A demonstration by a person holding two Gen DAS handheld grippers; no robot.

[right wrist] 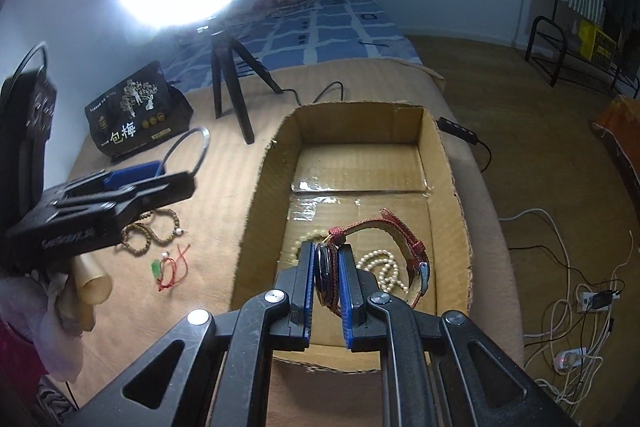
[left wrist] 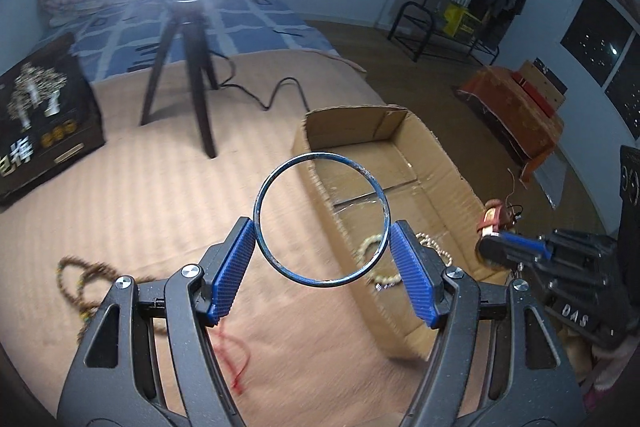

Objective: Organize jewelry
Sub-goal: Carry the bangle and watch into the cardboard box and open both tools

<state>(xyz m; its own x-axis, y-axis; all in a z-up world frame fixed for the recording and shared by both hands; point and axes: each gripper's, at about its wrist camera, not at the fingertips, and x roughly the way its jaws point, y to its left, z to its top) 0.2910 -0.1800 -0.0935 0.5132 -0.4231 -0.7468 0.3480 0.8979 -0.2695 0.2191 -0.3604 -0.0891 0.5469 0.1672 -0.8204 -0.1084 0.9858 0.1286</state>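
Observation:
My left gripper is shut on a thin metal bangle, held upright between its blue pads just left of the cardboard box. My right gripper is shut on a watch with a red strap, held over the near end of the box. A pearl necklace and a cream bead bracelet lie on the box floor. On the bed cover left of the box lie brown wooden beads and a red cord with a green pendant.
A ring light on a black tripod stands behind the box, with a black printed bag to its left. A cable with an inline controller runs past the box's far right corner. Power strips and wires lie on the floor at right.

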